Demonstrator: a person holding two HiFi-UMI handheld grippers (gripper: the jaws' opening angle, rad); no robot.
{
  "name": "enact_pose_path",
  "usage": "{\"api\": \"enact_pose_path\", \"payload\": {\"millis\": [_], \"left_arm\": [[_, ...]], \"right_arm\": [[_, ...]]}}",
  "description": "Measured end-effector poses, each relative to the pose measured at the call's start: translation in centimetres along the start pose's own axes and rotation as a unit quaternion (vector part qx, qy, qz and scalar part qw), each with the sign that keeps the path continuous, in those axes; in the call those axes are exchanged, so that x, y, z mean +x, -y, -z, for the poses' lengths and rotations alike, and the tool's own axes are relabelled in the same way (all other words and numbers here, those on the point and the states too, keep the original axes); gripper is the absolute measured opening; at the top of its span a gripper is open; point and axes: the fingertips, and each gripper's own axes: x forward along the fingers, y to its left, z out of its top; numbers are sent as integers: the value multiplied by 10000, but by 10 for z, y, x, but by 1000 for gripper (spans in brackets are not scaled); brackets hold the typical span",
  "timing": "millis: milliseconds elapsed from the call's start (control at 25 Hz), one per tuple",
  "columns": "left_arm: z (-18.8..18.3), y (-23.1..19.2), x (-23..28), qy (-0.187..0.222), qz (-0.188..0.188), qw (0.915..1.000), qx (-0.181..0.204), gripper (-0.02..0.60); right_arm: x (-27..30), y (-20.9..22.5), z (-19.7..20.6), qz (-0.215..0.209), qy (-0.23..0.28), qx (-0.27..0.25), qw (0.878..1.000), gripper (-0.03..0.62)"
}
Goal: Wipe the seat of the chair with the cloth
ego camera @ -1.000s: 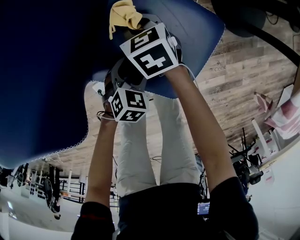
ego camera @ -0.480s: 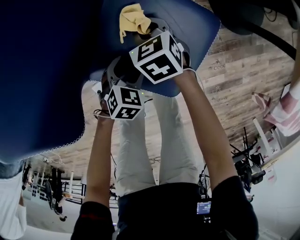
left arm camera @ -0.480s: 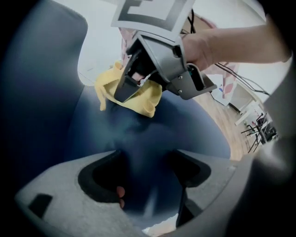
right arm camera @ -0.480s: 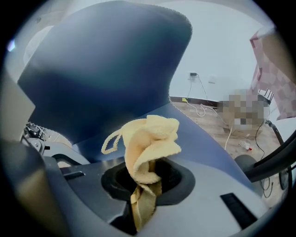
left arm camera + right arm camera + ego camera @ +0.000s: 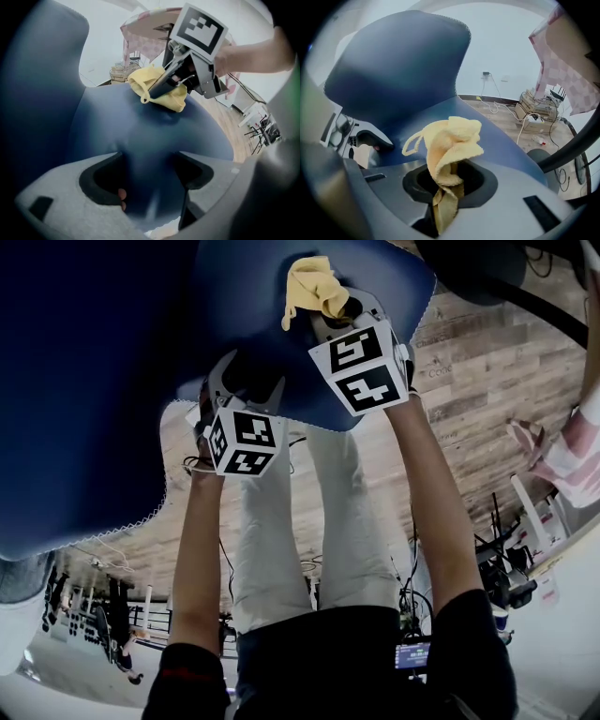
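The blue chair seat [image 5: 112, 381] fills the upper left of the head view, and its backrest [image 5: 398, 65] rises at the back of the right gripper view. A crumpled yellow cloth [image 5: 314, 285] lies against the seat, with my right gripper [image 5: 330, 310] shut on it. From that gripper's own camera, the cloth [image 5: 450, 145] bunches up out of the right gripper [image 5: 445, 187]. My left gripper [image 5: 246, 381] is at the seat's front edge, just left of the right one. Blue seat material fills the gap of the left gripper [image 5: 147, 173], which is shut on that edge. The cloth [image 5: 157, 86] shows ahead of it.
Wood-plank floor [image 5: 487, 381] lies to the right of the chair. A black chair base [image 5: 478, 277] stands at the top right. A pink striped fabric [image 5: 577, 460] is at the right edge. Cables and boxes [image 5: 539, 110] lie by the far wall.
My right gripper has carried the yellow cloth to the right across the seat. The left gripper has stayed at the seat's front edge.
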Motion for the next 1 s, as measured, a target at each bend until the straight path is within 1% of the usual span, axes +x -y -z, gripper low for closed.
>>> {"api": "enact_pose_path", "payload": {"millis": [120,520,1000], "left_arm": [[-1,0,0,12,10,10000,5,347],[0,0,-1,-8,20,10000,2,347],[1,3,1,26,41,10000,-2,347]], "right_arm": [[-10,15,13,67,-45,50,10000,72],[-41,59,58,578,-149,671,9960,72],[-65,83,95,947,-290,1182,9880,75]]}}
